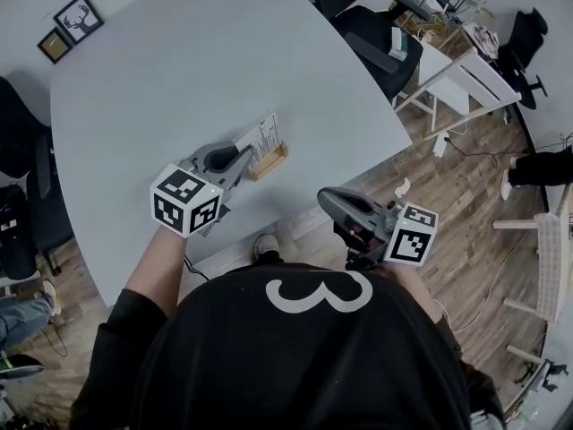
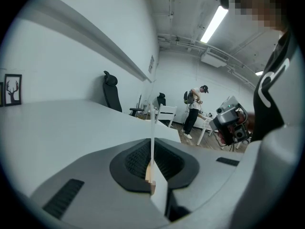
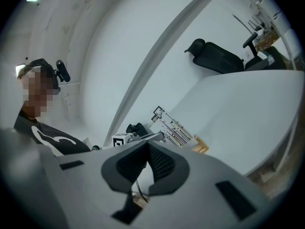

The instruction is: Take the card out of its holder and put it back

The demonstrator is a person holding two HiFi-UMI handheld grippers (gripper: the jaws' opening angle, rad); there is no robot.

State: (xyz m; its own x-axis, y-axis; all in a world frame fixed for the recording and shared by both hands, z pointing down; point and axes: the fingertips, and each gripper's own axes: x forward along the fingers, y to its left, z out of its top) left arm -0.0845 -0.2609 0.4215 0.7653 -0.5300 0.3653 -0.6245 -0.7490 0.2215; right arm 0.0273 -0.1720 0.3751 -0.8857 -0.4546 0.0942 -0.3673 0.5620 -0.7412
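As seen from the head, found near the close rim of the white round table (image 1: 179,79): a low wooden holder (image 1: 271,162) with the card (image 1: 265,137) standing in its slot, printed face showing, the print too fine to read. Just left of the holder, the left gripper (image 1: 243,158), jaws clamped onto the card's left edge, its marker cube (image 1: 185,202) a little farther out on the same side. Along that gripper's own jaws, shows the card (image 2: 152,123) edge-on as a thin white line running up between the two dark pads, both pressed against it, with a sliver of the holder's pale wood (image 2: 148,171) just beneath the pinch. Well apart from the holder, off to its near right and past the table's rim above the wooden floor (image 1: 466,204), the right gripper (image 1: 327,200), jaws meeting at the tips with nothing between them, only a thin dark cable (image 3: 138,187) visible through the slit lower down. From that gripper's view, left gripper meeting the card (image 3: 174,128) at the end opposite the holder's visible wooden block (image 3: 201,147). Far beyond the holder, by the table's distant left rim, a framed deer print (image 1: 79,16) and a smaller frame (image 1: 54,45) beside it. Beyond the holder to the right, off the table, a black office chair (image 1: 380,38); farther off, seen from the left gripper, a person (image 2: 194,111) standing
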